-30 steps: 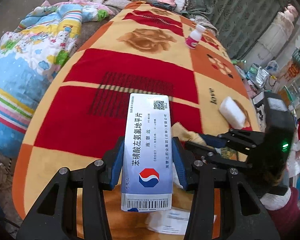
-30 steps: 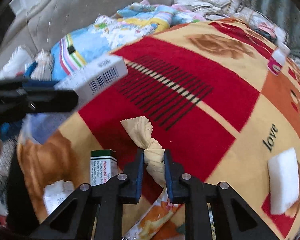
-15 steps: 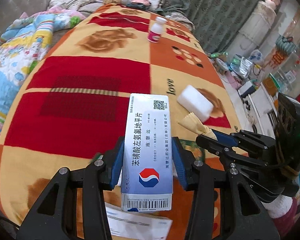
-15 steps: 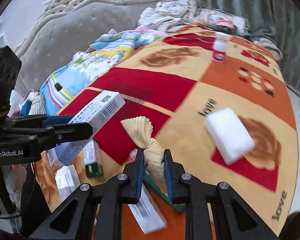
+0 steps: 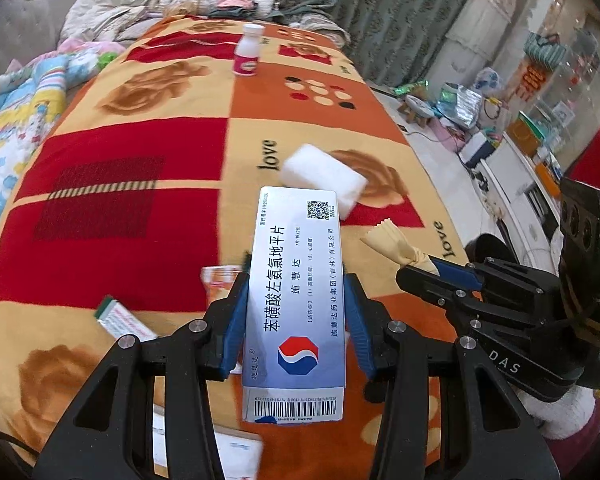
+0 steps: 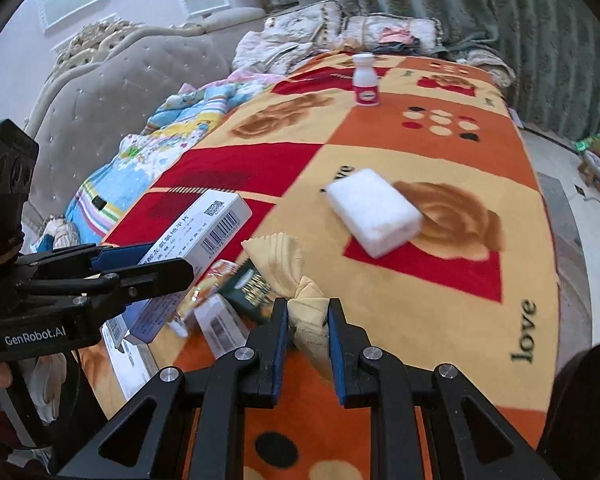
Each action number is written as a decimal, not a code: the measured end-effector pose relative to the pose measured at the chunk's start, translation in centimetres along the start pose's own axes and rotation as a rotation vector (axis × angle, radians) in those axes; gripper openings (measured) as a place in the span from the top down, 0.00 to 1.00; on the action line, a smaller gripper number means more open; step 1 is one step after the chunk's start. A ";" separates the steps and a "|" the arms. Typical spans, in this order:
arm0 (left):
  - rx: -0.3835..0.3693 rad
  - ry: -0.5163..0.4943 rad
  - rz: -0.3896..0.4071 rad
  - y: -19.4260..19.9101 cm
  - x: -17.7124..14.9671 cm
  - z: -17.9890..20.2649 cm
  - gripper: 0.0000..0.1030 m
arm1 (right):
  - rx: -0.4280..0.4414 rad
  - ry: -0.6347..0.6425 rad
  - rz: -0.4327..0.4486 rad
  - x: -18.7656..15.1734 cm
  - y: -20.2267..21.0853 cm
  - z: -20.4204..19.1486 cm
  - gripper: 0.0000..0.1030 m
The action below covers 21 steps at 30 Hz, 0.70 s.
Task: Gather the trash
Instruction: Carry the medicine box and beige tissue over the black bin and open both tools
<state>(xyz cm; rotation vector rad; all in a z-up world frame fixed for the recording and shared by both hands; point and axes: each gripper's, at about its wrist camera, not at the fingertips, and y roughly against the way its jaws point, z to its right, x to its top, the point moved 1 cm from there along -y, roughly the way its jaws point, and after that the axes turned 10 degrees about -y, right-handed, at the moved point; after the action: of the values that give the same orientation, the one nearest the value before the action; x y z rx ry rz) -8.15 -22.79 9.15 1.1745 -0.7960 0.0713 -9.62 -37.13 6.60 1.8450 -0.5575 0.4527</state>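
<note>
Both wrist cameras sit close behind own fingers, facing along patterned blanket (image 5: 148, 128); shared ahead: white sponge (image 5: 324, 174) (image 6: 374, 212), pill bottle (image 5: 247, 56) (image 6: 365, 80).

The right gripper (image 6: 307, 316) pinched a yellow wrapper (image 6: 296, 280); the left gripper (image 6: 140, 264) clamped a medicine box (image 6: 204, 228) beside it.

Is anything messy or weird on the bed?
Yes. Small boxes and packets lie jumbled in a heap near the blanket's edge, some tilted on each other. A white block lies askew farther up, and one little bottle stands alone at the far end.
</note>
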 end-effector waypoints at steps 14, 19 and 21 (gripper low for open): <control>-0.071 -0.107 -0.016 -1.6 1.1 7.1 0.57 | -0.056 -0.101 0.036 -2.3 4.0 5.7 0.83; -0.097 -0.143 -0.025 -2.4 1.5 9.7 0.57 | -0.079 -0.139 0.050 -3.0 5.4 7.8 0.83; -0.108 -0.157 -0.028 -2.8 1.8 10.6 0.57 | -0.089 -0.155 0.057 -3.3 6.0 8.7 0.82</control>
<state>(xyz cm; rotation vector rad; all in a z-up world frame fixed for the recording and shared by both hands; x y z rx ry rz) -11.14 -33.49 9.59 1.0980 -0.9106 -0.0870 -15.38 -46.57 6.54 1.7921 -0.7253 0.3187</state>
